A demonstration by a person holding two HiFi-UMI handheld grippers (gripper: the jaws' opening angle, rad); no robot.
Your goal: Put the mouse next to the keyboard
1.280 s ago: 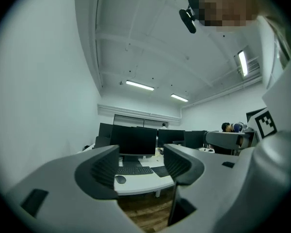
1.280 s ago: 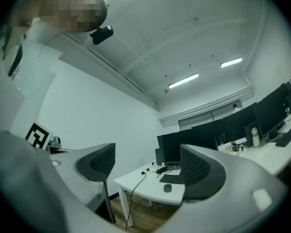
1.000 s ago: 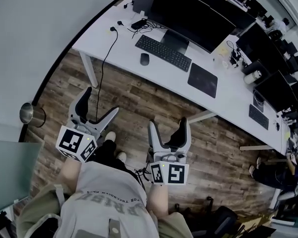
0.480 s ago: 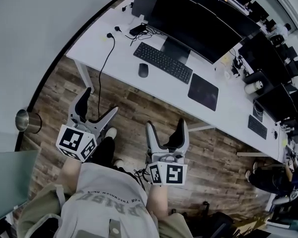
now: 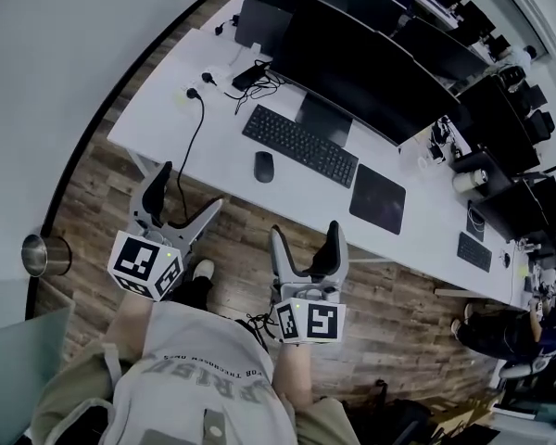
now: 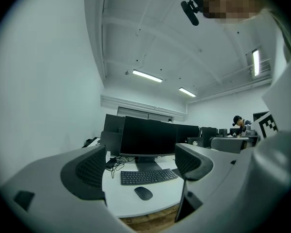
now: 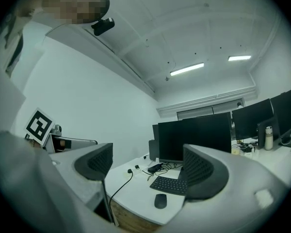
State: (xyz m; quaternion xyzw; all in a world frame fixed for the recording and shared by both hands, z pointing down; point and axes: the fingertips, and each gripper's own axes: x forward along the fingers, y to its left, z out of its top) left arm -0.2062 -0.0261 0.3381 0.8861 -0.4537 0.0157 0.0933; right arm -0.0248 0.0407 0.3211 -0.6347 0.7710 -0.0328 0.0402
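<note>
A dark mouse (image 5: 264,166) lies on the white desk (image 5: 167,133), just in front of the black keyboard (image 5: 299,145). It also shows in the left gripper view as the mouse (image 6: 143,193) before the keyboard (image 6: 148,176), and in the right gripper view as the mouse (image 7: 160,201) beside the keyboard (image 7: 170,184). My left gripper (image 5: 183,197) and right gripper (image 5: 304,245) hang open and empty over the wooden floor, short of the desk's front edge.
A large monitor (image 5: 371,68) stands behind the keyboard, with a black mouse pad (image 5: 378,199) to its right. Cables and a plug (image 5: 193,94) trail over the desk's left end. A metal bin (image 5: 35,255) stands on the floor at far left. More desks and a seated person (image 5: 500,332) are at right.
The view has shifted closer to the desk, which now sits lower and nearer in the head view. Both grippers stay open and empty, held as before.
</note>
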